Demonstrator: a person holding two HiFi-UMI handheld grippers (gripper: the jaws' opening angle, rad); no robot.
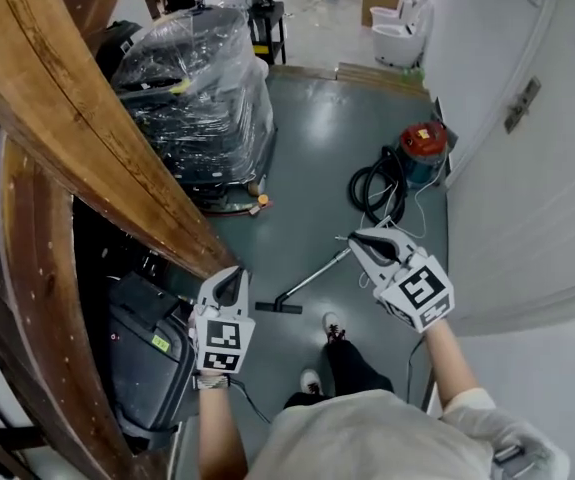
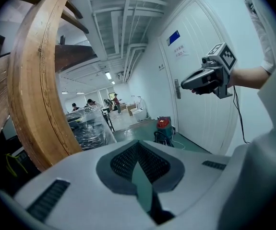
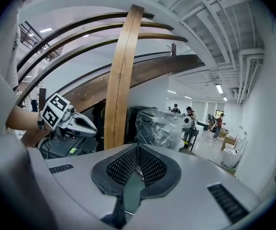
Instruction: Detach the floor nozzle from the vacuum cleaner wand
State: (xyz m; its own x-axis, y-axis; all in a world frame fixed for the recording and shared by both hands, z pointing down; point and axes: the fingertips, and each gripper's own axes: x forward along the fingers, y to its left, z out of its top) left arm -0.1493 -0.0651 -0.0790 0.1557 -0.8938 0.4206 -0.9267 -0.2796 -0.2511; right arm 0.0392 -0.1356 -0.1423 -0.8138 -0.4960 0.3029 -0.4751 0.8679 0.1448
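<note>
Both grippers are hanging in the air above the floor, neither one touching the vacuum.

- The left gripper (image 1: 234, 274) is holding its jaws pressed together with nothing between them.
- The right gripper (image 1: 356, 240) is doing the same, closed and empty.
- The floor nozzle (image 1: 279, 308) is lying flat on the grey floor, well below both grippers and between them, a little nearer the left one's tip.
- It is sitting attached to the wand (image 1: 317, 276), which is slanting up and away until it passes under the right gripper's tip.
- The red canister (image 1: 423, 146) and its coiled hose (image 1: 372, 190) are standing ahead of the right gripper.

Risks as I am judging them:

- With both sets of jaws shut, either one would be pushing the wand or nozzle aside instead of taking hold, so they need opening on the way down.
- The wand is thin and round, so a grip on it may be slipping or twisting.
- If only the nozzle gets pulled, the whole wand and hose may be dragging along rather than separating.
- The wooden beam (image 1: 87, 138) is running close beside the left gripper, and a wide swing could be knocking it.
- The person's shoes (image 1: 332, 325) are standing just beside the nozzle.
</note>
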